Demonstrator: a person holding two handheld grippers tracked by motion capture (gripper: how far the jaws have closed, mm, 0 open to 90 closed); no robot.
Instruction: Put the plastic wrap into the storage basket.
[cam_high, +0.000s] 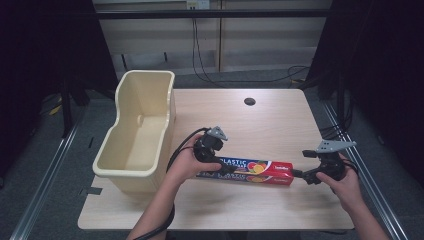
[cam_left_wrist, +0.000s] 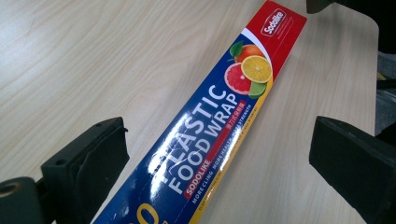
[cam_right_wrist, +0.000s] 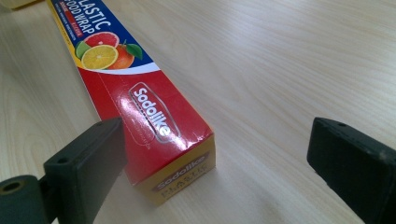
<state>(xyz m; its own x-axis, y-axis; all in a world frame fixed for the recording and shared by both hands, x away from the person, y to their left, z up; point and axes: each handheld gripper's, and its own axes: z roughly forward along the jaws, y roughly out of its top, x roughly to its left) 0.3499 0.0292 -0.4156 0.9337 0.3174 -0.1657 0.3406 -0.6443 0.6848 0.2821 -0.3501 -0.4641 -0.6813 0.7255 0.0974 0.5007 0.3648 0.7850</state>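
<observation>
Cream bin (cam_high: 137, 131) beside the wrap box (cam_high: 255, 171), high view.

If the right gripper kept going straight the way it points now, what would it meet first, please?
Most likely the red end of the long plastic food wrap box, lying between the right gripper's open jaws; exact depth is unclear.

Your left hand-held gripper (cam_high: 224, 167) is low, jaws wide apart, hand (cam_high: 186, 162) wrapped round it; your right hand-held gripper (cam_high: 300, 173) is low too, jaws wide apart, both forearms angled inward
</observation>
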